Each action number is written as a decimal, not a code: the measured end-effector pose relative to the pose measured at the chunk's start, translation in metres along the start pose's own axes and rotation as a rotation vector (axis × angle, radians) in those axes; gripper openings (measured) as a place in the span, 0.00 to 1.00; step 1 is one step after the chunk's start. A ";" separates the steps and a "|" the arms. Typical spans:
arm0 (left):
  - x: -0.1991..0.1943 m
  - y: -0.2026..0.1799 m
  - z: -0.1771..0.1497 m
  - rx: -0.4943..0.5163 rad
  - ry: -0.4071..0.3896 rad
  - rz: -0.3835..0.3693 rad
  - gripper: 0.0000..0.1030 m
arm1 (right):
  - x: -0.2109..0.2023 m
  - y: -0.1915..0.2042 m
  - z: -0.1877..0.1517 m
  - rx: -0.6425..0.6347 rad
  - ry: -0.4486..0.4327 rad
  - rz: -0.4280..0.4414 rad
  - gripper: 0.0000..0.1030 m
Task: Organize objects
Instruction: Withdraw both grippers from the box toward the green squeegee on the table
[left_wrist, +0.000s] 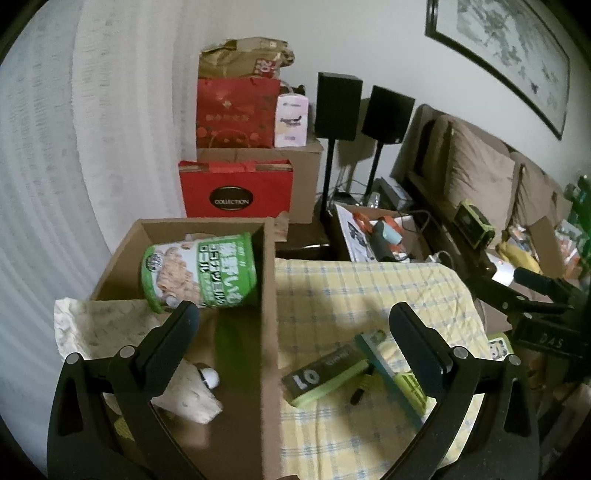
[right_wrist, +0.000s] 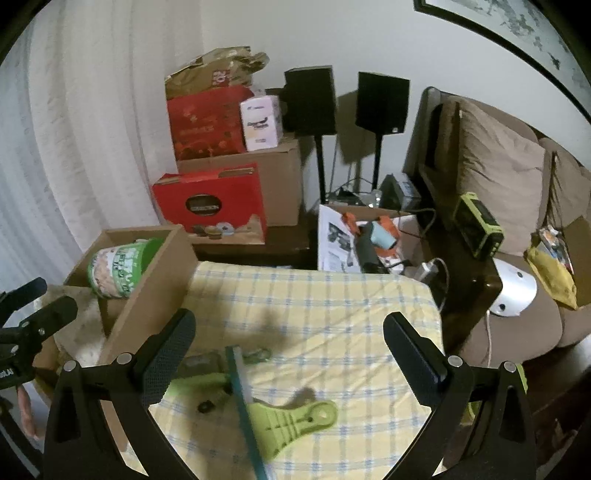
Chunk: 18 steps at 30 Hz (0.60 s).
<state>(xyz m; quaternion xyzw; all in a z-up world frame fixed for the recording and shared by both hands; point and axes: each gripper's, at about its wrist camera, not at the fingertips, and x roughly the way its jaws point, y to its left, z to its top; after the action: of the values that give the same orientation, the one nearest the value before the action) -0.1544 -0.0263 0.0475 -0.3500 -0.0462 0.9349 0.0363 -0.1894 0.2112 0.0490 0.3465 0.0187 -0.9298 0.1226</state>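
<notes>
— How far along are you?

— Partway, I'd judge. A green can (left_wrist: 199, 273) is lying on its side in the cardboard box (left_wrist: 269, 295), with crumpled paper (left_wrist: 96, 325) beside it. Left to sort: a green and black block (left_wrist: 325, 373), a thin teal stick (right_wrist: 242, 398) and a lime-green clip (right_wrist: 291, 419), all sitting on the counter just beside the box.

— And your hands?

— I'm holding my left hand-held gripper (left_wrist: 295, 325) spread wide, straddling the box wall, gripping nothing. My right hand-held gripper (right_wrist: 290, 332) is just as wide open and empty, hovering above the clip and stick.

— What's the counter like?

— It's wearing a yellow checked cloth (right_wrist: 332, 295), a little wrinkled, so I'm expecting flat things to be fiddly to pinch.

— The room around it?

— It's looking cluttered. Red gift boxes (left_wrist: 236, 192) are stacking up on a bigger carton against the curtain (left_wrist: 55, 166), two black speakers (right_wrist: 310, 99) are standing on poles, and a brown sofa (right_wrist: 498, 177) is running along the wall under a framed picture.
</notes>
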 end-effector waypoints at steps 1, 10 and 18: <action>-0.001 -0.003 -0.001 0.003 0.000 -0.001 1.00 | -0.001 -0.002 -0.001 0.001 -0.002 -0.002 0.99; -0.003 -0.028 -0.010 0.031 0.014 -0.019 1.00 | -0.010 -0.030 -0.017 0.011 -0.007 -0.027 0.99; 0.006 -0.052 -0.036 0.044 0.063 -0.074 1.00 | -0.006 -0.051 -0.043 0.041 0.023 -0.024 0.99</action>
<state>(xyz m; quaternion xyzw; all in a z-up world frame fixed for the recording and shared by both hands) -0.1333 0.0285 0.0228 -0.3766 -0.0372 0.9221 0.0803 -0.1695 0.2668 0.0179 0.3591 0.0052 -0.9275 0.1040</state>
